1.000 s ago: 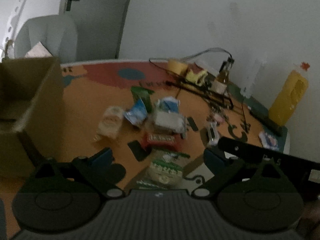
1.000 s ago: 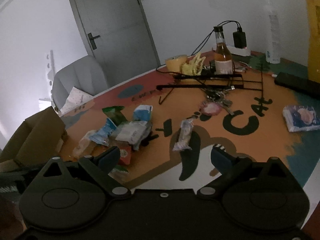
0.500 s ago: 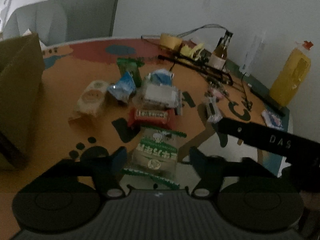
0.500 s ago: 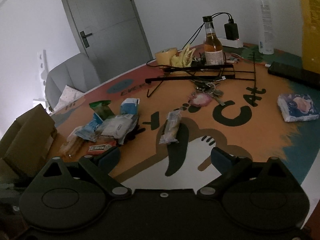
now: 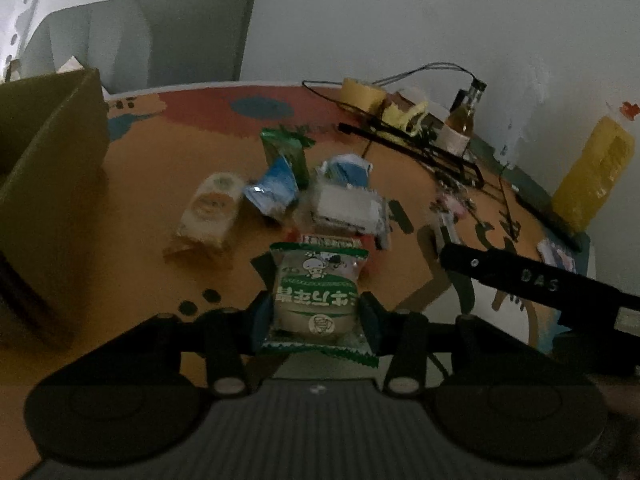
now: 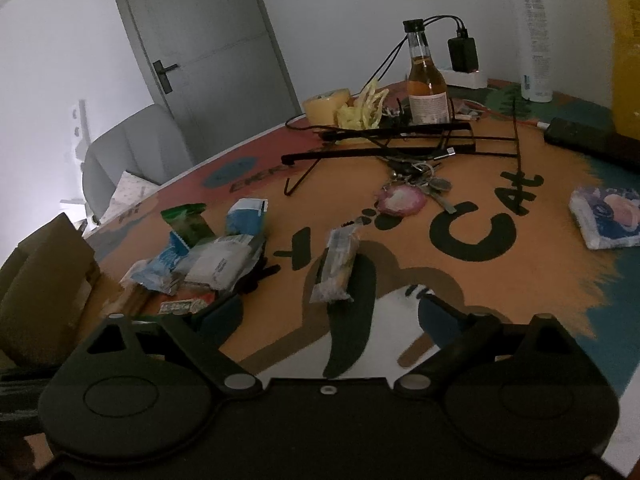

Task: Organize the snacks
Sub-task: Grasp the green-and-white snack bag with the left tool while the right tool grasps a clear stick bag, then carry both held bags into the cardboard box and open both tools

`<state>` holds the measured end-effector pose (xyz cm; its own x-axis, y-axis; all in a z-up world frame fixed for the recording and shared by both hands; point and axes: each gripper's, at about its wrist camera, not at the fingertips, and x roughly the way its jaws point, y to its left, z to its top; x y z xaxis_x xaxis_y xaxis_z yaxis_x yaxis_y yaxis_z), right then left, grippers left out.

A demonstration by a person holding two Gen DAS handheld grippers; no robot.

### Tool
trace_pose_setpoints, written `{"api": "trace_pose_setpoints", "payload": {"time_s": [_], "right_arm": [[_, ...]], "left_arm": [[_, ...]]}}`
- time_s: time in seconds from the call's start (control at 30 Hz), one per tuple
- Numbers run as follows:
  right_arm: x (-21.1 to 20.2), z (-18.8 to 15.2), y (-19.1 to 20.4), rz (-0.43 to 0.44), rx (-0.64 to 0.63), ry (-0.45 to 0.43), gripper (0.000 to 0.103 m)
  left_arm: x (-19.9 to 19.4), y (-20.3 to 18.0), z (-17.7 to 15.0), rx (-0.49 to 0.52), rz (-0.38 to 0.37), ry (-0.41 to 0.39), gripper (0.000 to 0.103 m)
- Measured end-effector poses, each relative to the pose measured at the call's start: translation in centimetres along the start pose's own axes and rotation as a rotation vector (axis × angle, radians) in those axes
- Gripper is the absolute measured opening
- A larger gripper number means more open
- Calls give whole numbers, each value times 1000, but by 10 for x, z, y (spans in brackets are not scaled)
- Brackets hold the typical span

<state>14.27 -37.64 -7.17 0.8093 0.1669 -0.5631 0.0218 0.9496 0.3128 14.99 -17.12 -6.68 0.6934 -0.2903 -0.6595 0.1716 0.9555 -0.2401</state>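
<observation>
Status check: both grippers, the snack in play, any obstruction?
Left gripper just closed onto green-trimmed snack packet. Right gripper open, empty, above clear-wrapped snack bar. Cardboard box at left; nothing seen blocking it.

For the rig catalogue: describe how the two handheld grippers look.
The left gripper has a ribbed grey body, black linkage arms with silvery pivot pins, round black discs and blue-padded fingers. The right gripper has the same build with a smooth black body. White letters "DAS" mark its side in the left view.

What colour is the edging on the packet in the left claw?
Green zigzag edging on the snack packet, with a pale centre; clearest in the left wrist view.
</observation>
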Motion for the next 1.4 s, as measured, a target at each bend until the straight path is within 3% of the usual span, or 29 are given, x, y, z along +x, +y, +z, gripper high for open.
{"api": "trace_pose_setpoints", "payload": {"time_s": [0.13, 0.2, 0.33, 0.4, 0.47, 0.5, 0.9, 1.4], "right_arm": [[12, 5, 2, -13, -9, 3, 86], [20, 8, 3, -37, -6, 9, 74], [28, 11, 8, -73, -27, 0, 67], [29, 10, 10, -79, -37, -3, 41], [28, 10, 9, -69, -31, 3, 22], [27, 10, 7, -60, -19, 9, 19], [2, 3, 20, 36, -9, -23, 16], [-21, 18, 70, 176, -55, -89, 16]], "left_arm": [[-6, 4, 5, -6, 6, -30, 46], [-9, 7, 7, -12, 13, -43, 46], [-13, 16, 12, -29, 34, -63, 46], [-14, 19, 13, -33, 41, -67, 46], [-16, 22, 14, -38, 48, -72, 46], [-17, 23, 14, -41, 51, -77, 46], [-34, 30, 19, -50, 68, -125, 46], [-79, 45, 34, -50, 95, -220, 46]]}}
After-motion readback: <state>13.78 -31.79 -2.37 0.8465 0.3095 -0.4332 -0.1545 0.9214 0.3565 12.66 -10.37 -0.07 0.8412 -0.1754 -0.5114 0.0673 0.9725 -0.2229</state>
